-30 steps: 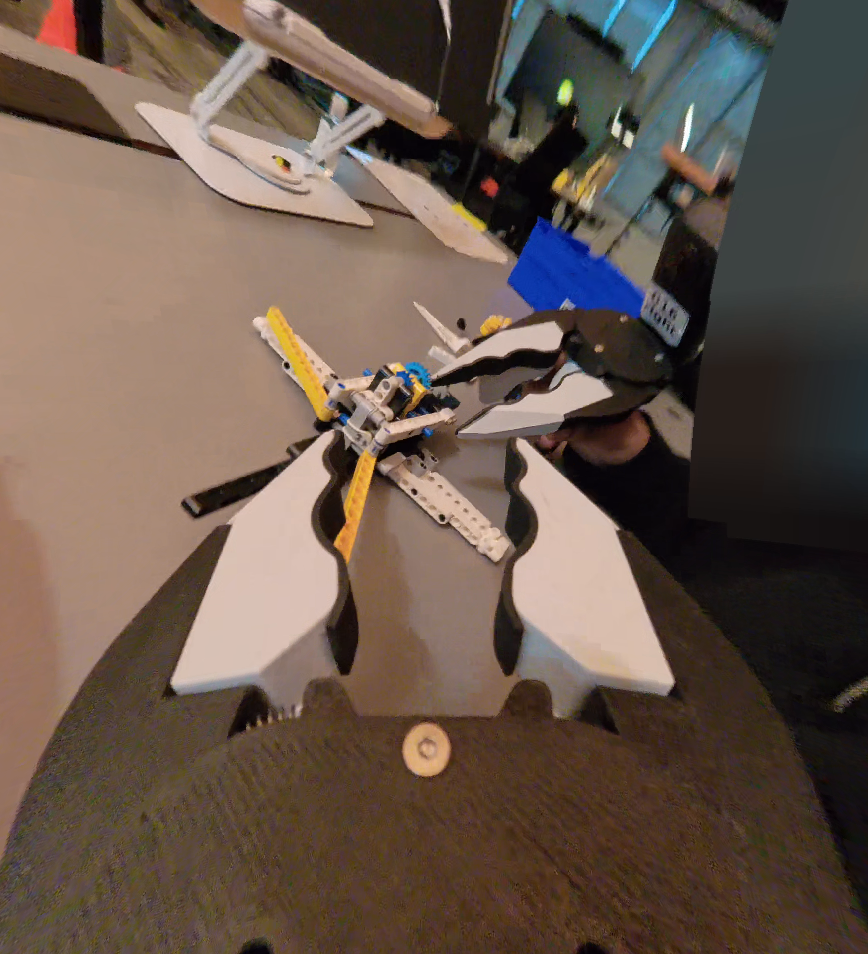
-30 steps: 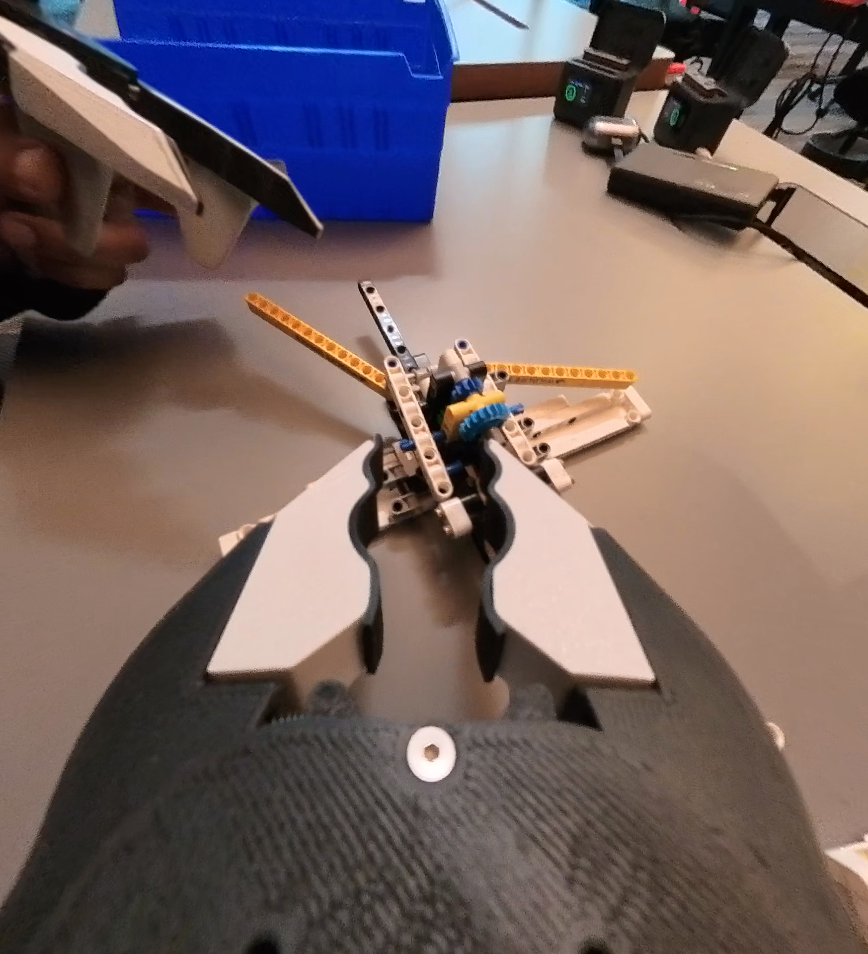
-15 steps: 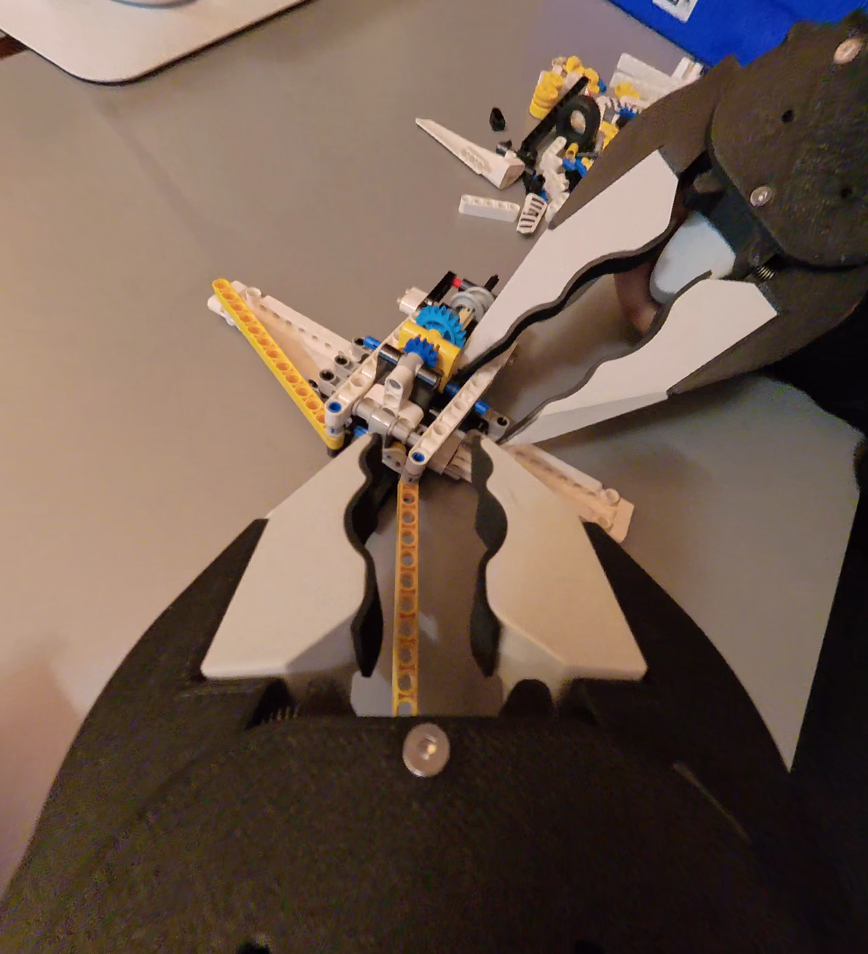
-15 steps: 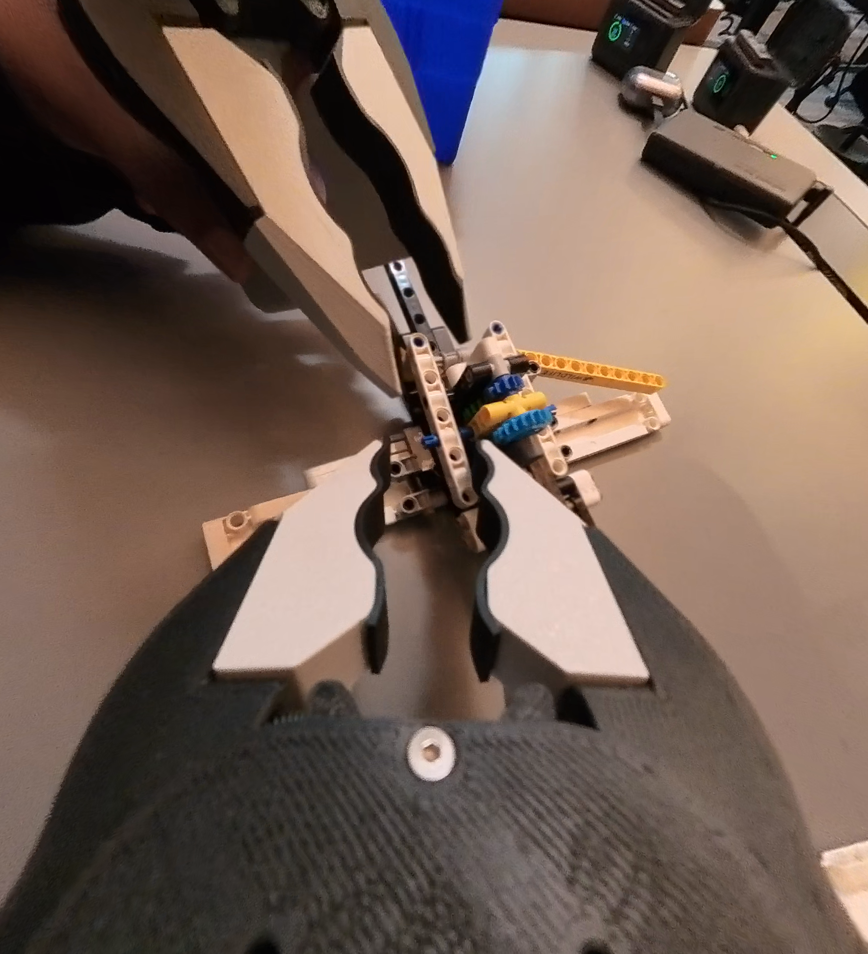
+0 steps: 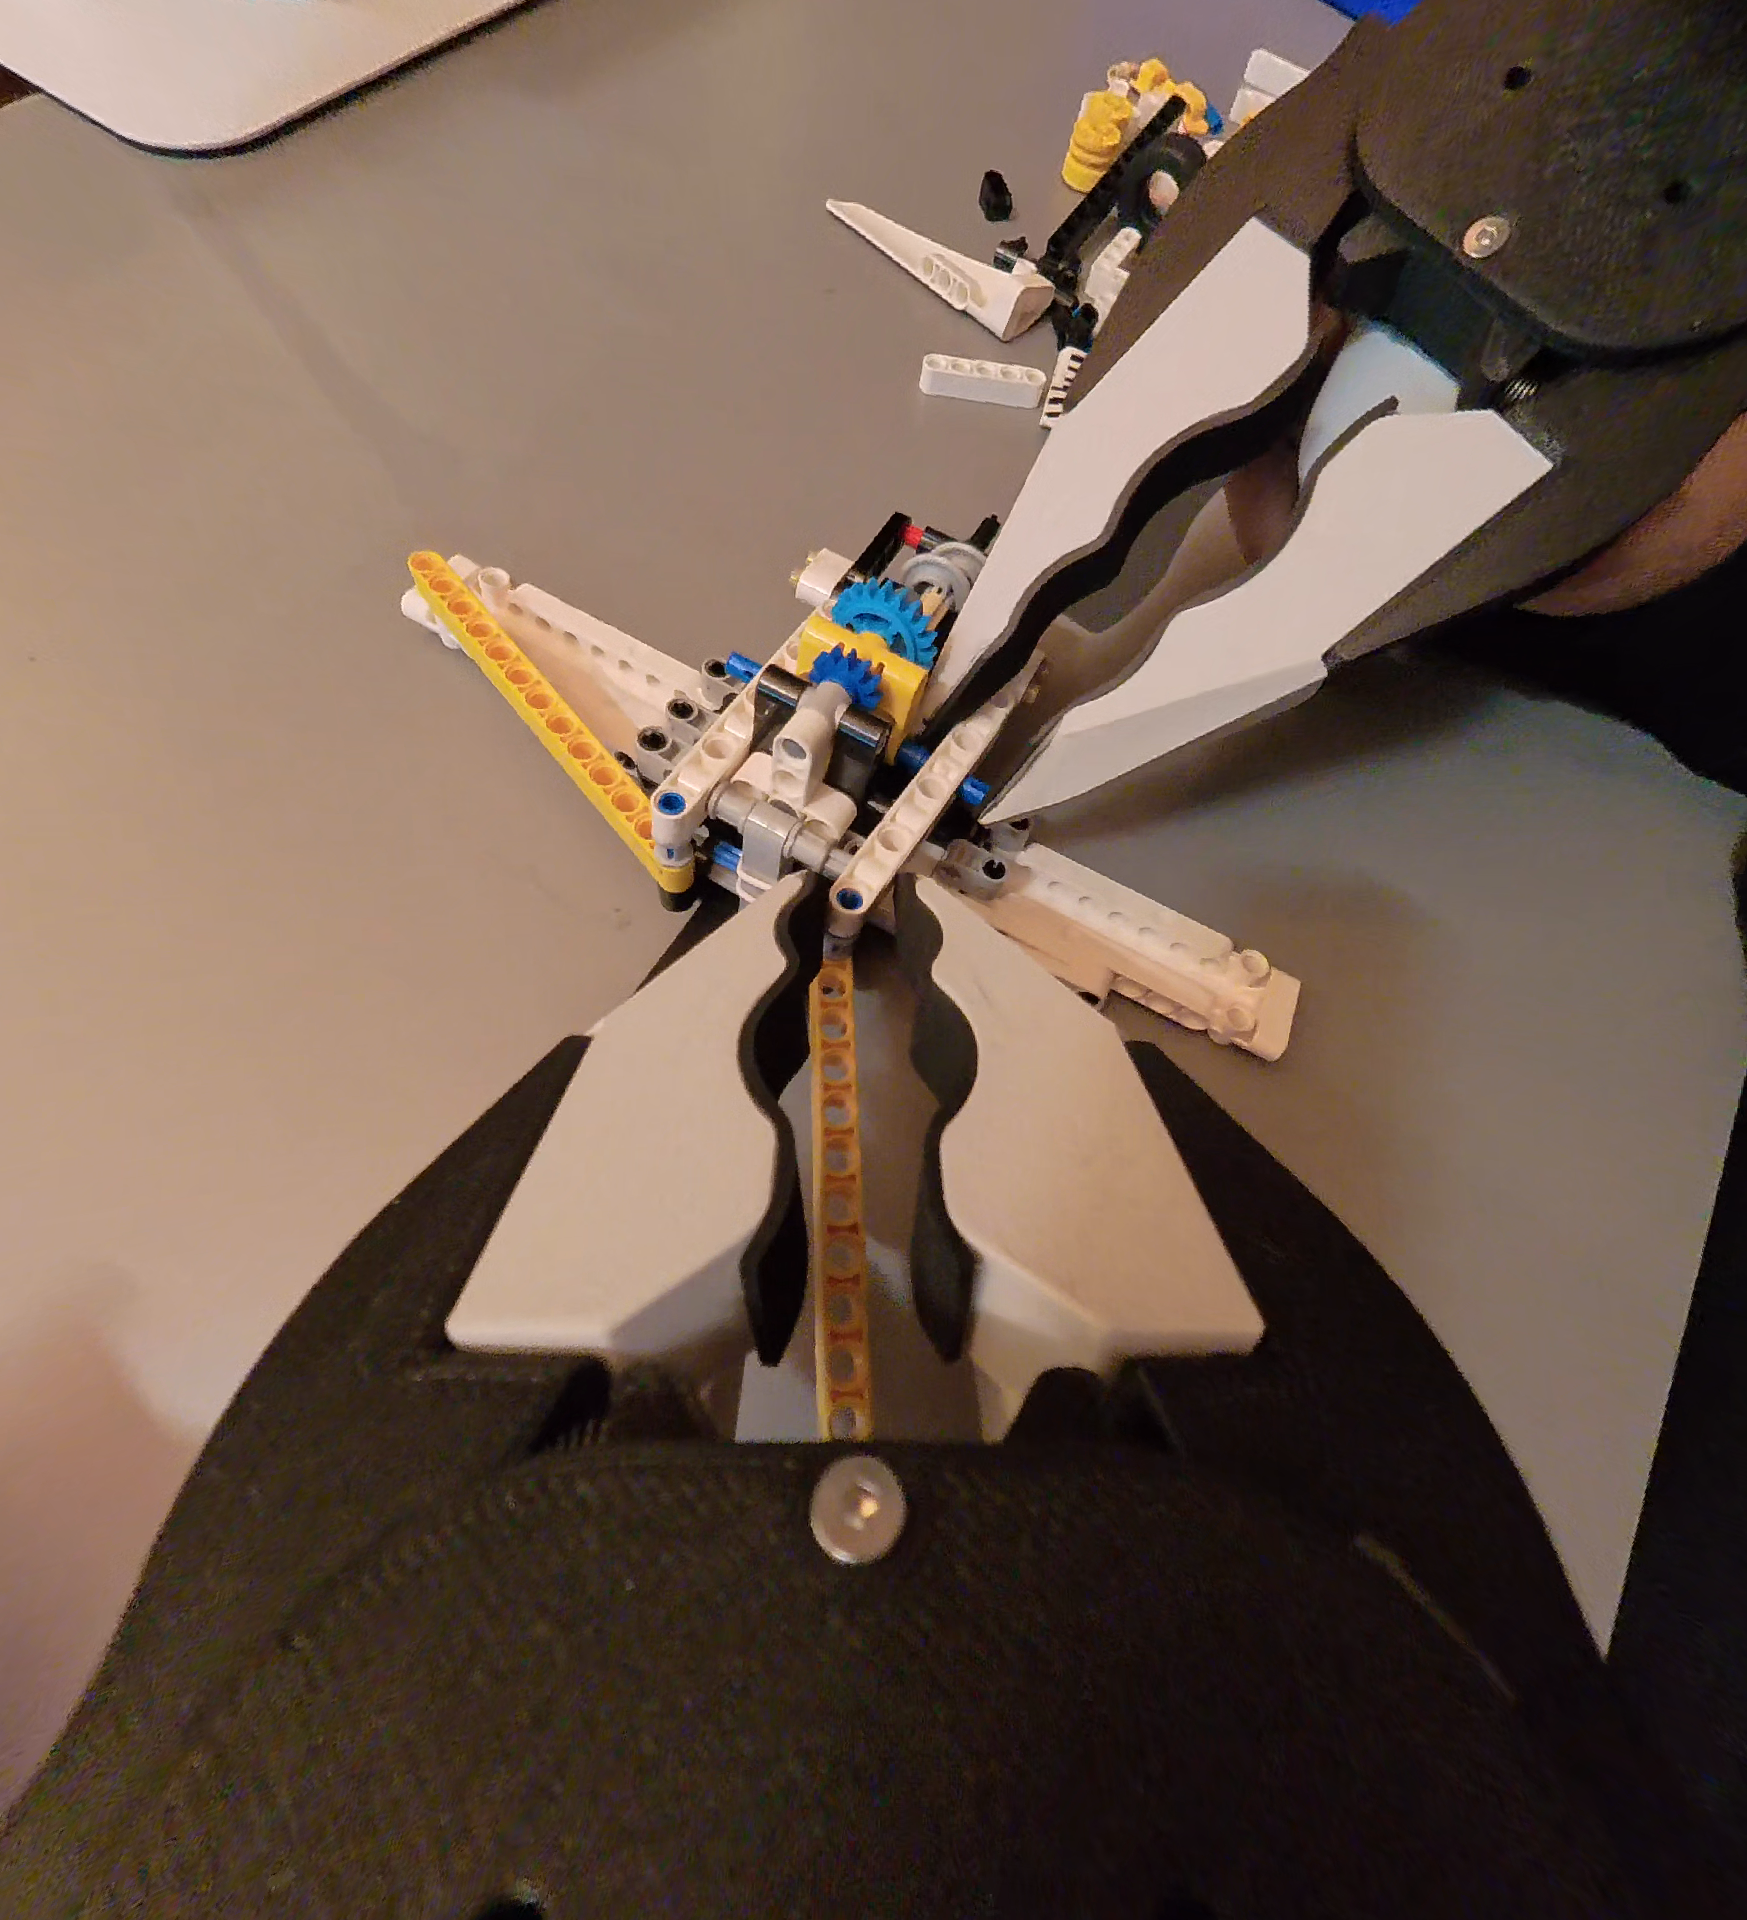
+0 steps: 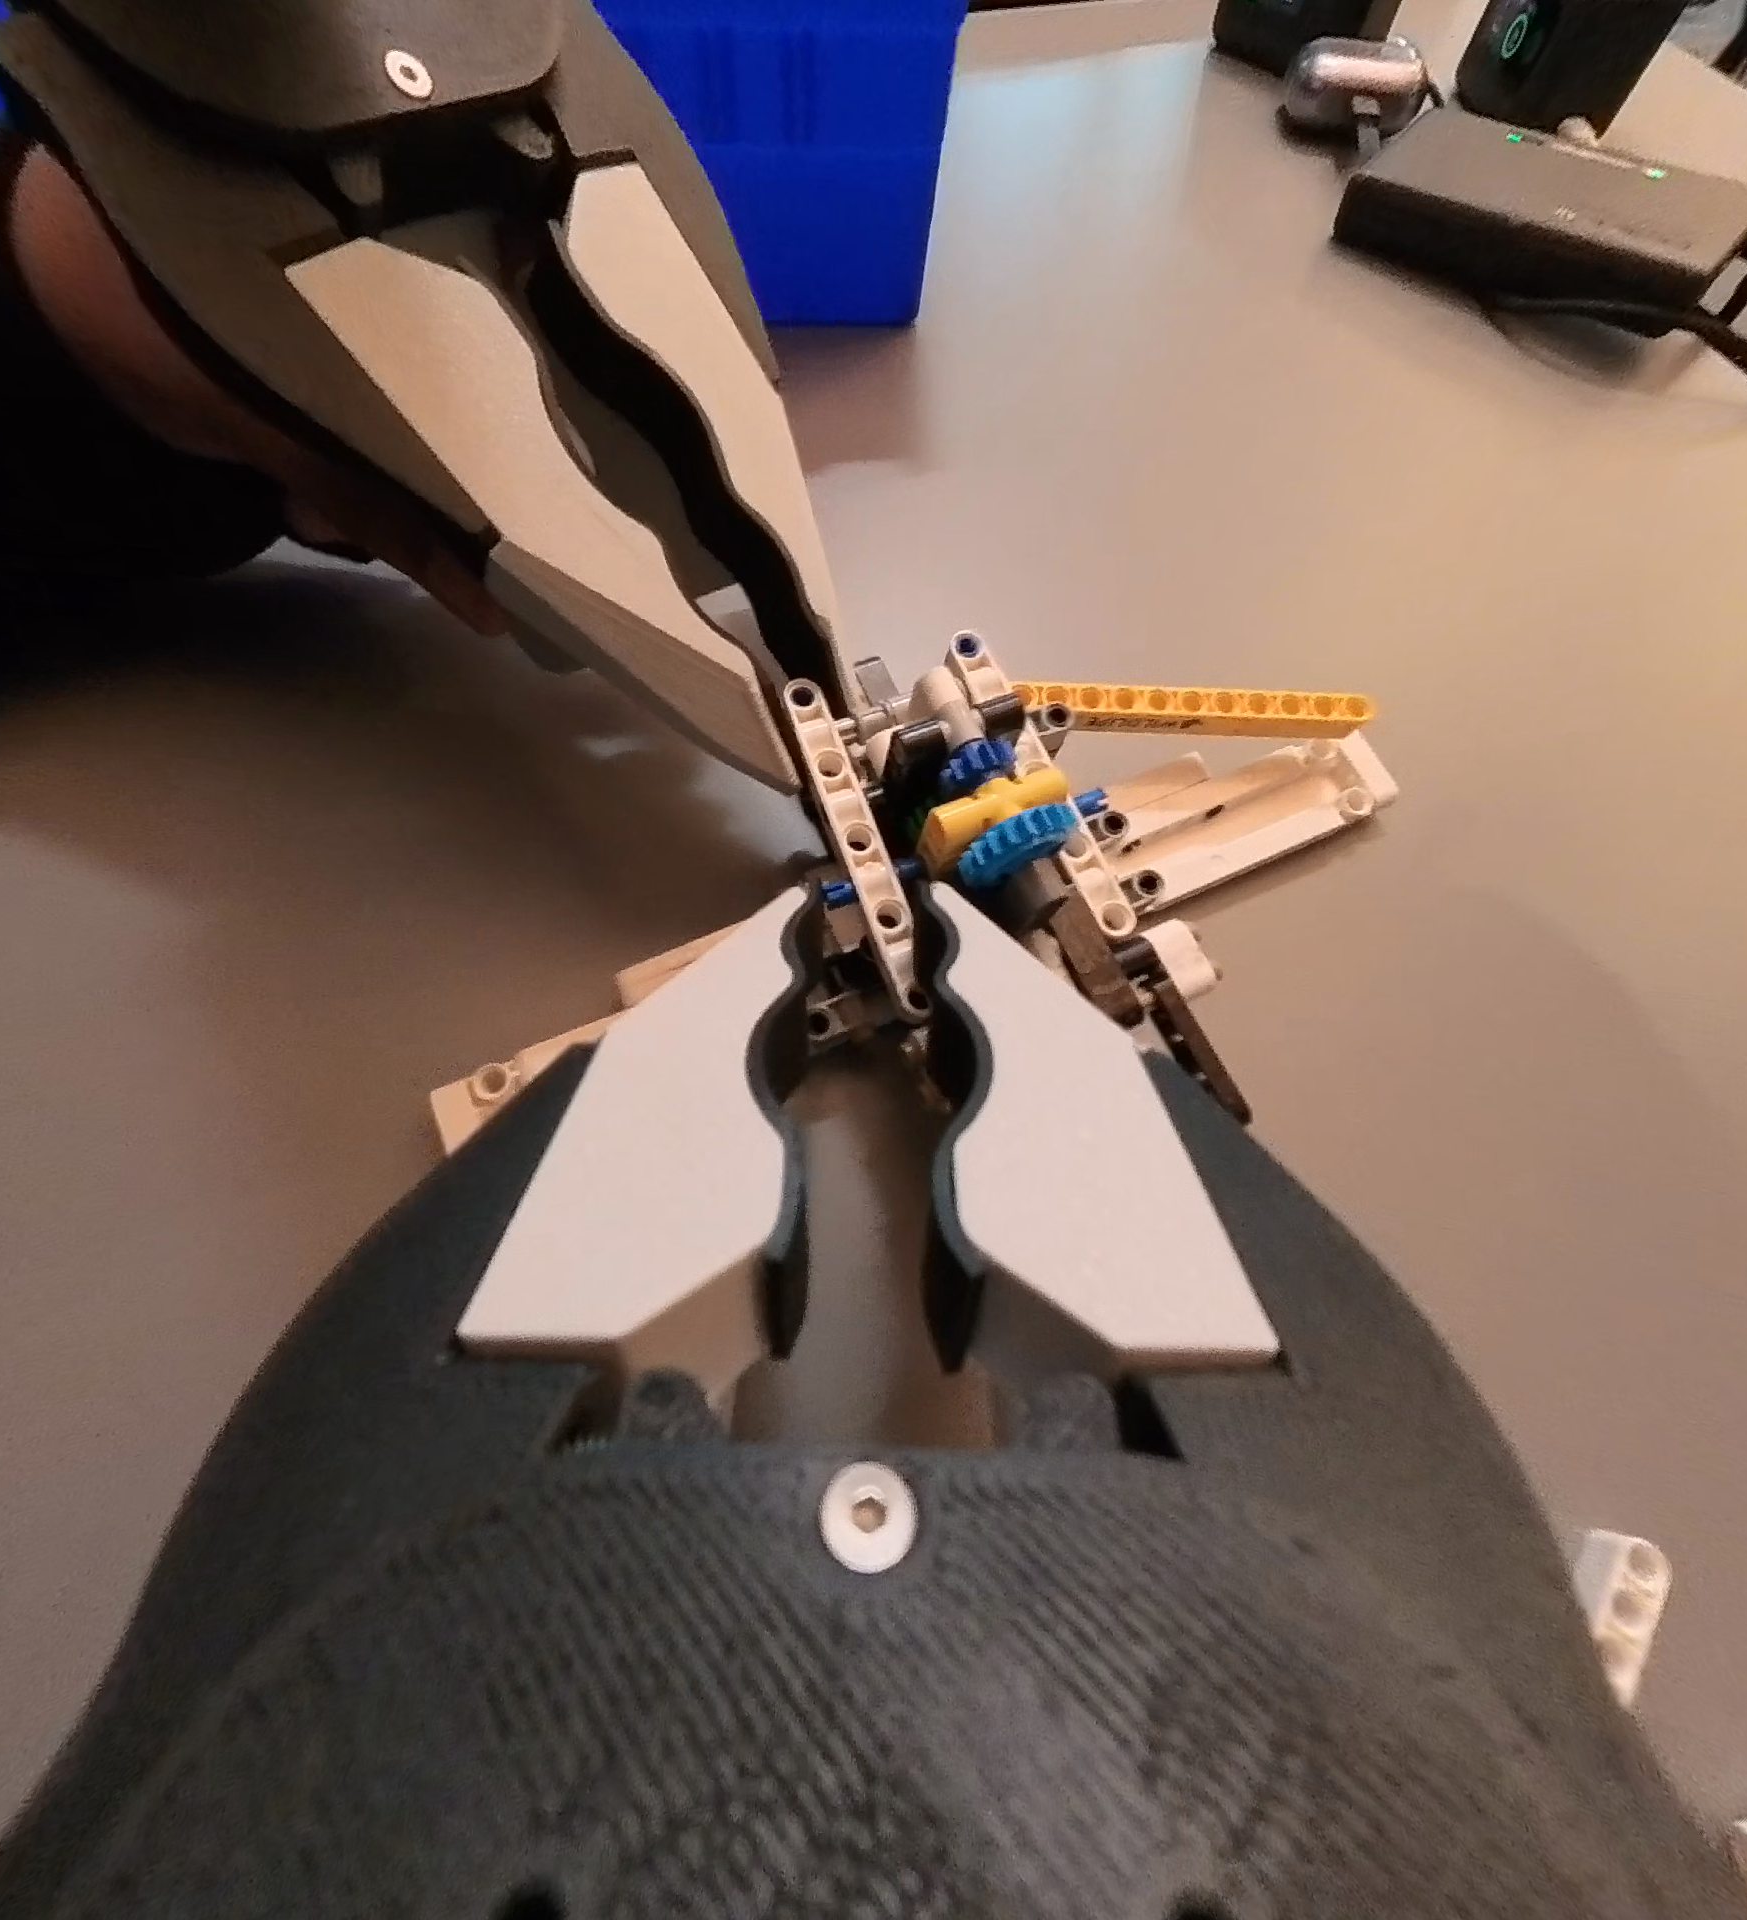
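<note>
Left view: my left gripper low on grey table, jaws narrow astride yellow strip where it meets brick model. Pad contact: cannot tell. Loose parts lie beyond.

Right view: my right gripper jaws narrow, clamped on model's white beam. Only here: blue bin, black box.

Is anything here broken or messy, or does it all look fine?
Nothing looks broken. The brick model lies flat on the table, both sets of jaws closed in on its middle. The one untidy spot is a scatter of loose bricks behind it, by the far edge.
</note>
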